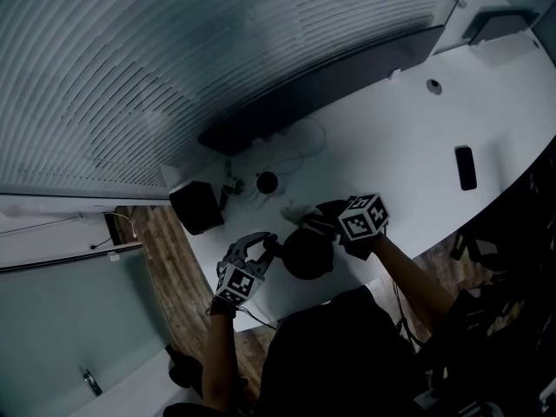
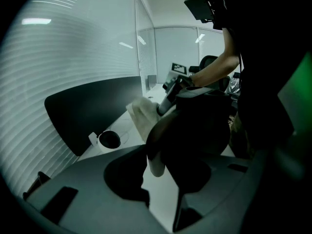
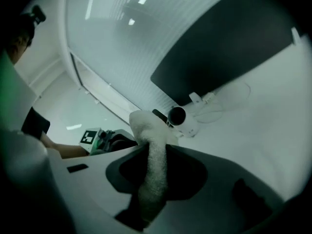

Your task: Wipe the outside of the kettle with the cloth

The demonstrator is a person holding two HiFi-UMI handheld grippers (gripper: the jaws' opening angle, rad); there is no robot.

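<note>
While steadying the dark kettle point(image 1: 306, 252) with the left claw point(image 1: 268, 245), closed wide across what looks like its handle, holds the pale cloth point(image 3: 152, 179) pinched tight in the narrow right claw point(image 1: 323, 222). Finds the kettle upright on the white bench point(image 1: 408, 146), just on the person's side of the small round device point(image 1: 267, 182), with the left claw at its flank. Has the free end of the cloth lying between device and kettle, against the kettle's shoulder, touching or nearly so; cannot tell which in this dim light. Judging by looks alone, expect a rigid, smooth, probably slippery shell, light if empty and far heavier if filled, likely to twist or slide on the slick bench under a sideways rub. Take hold at the handle, never at the rounded body, and grip firmly while pressing. Treat the cloth as soft, limp and light: folds over itself and gives no push beyond the pinch, so grip it short, near the bunched middle, leaving just enough loose to wrap the curve. Mind the thin cable point(image 3: 222, 112) looped just beyond the device, on its far side from the kettle, and aim strokes so that any shove lands toward the handle grip rather than toward the device.
</note>
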